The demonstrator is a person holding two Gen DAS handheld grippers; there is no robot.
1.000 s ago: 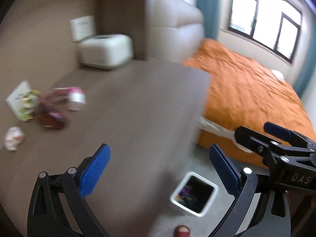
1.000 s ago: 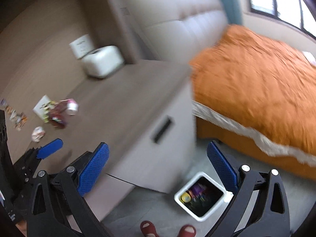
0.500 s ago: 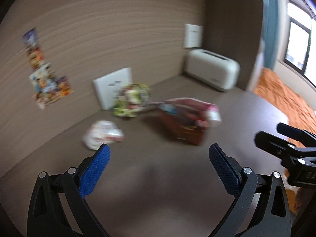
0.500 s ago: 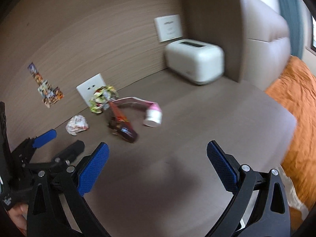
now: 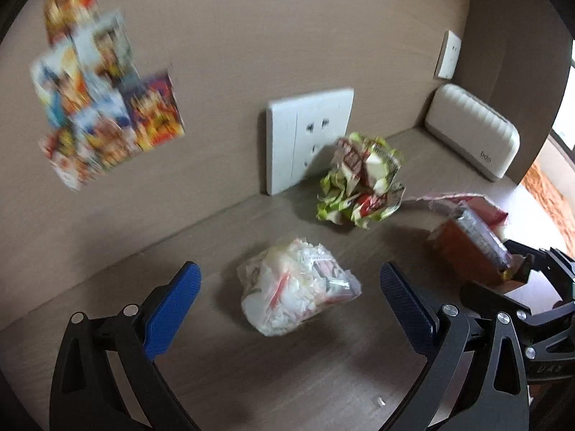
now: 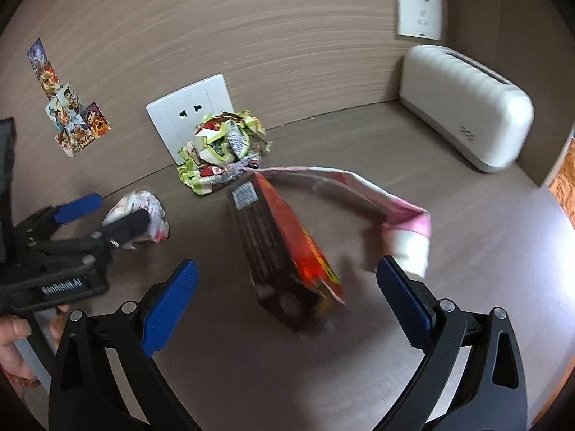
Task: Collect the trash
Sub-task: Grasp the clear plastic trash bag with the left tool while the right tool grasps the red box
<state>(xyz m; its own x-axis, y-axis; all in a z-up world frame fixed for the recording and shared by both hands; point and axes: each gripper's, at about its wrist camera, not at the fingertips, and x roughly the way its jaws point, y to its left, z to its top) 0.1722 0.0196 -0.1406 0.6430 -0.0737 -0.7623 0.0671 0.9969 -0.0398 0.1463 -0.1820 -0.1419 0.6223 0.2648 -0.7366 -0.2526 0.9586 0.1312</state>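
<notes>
Both tongs had swung from the floor bin to the table, right jaws closing slightly. Left tongs [image 5: 289, 289], spread, flanked a white crumpled bag [image 5: 298, 291]; right tongs [image 6: 284, 280], spread, flanked a red carton [image 6: 287, 248].

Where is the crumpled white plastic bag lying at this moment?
In the left wrist view the crumpled white plastic bag lies on the wooden tabletop, between the left gripper's open jaws, in front of the green crumpled wrapper.
</notes>
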